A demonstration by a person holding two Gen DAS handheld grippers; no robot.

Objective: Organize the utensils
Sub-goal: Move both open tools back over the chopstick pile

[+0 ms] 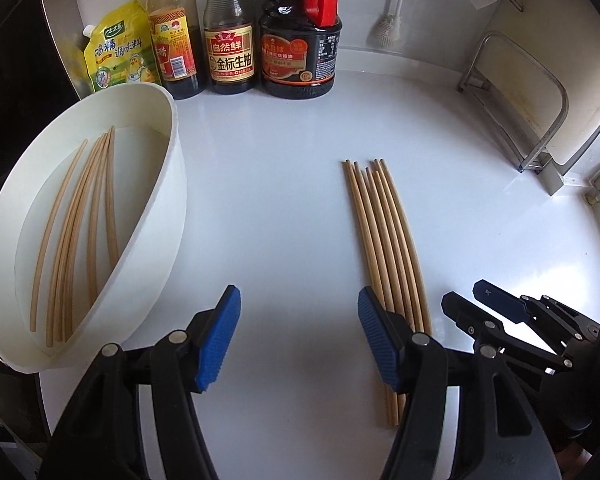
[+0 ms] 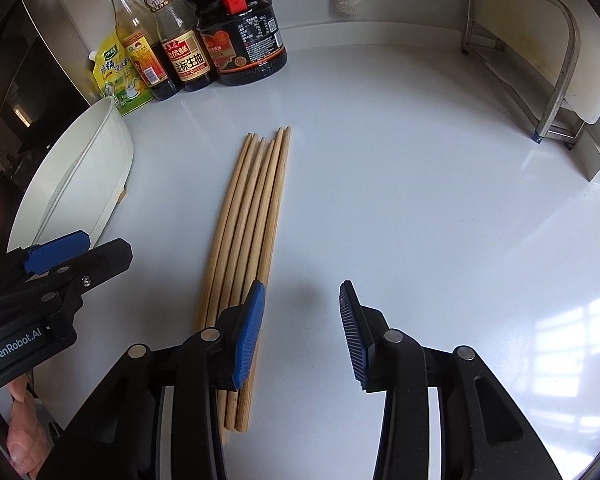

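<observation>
Jaws of the left gripper (image 1: 298, 338) parted, nothing between the pads; right gripper (image 2: 302, 334) likewise agape and empty. Loose chopsticks (image 2: 252, 240) lie bundled side by side on the white surface (image 2: 420, 200), between both grippers, butt ends under the inner fingers. Pale wood, slim, tips tapered. More chopsticks (image 1: 76, 232) inside the white tub (image 1: 156, 208) at left. Sauce bottles (image 1: 228, 40) behind; metal rack (image 2: 540, 60) far right.
</observation>
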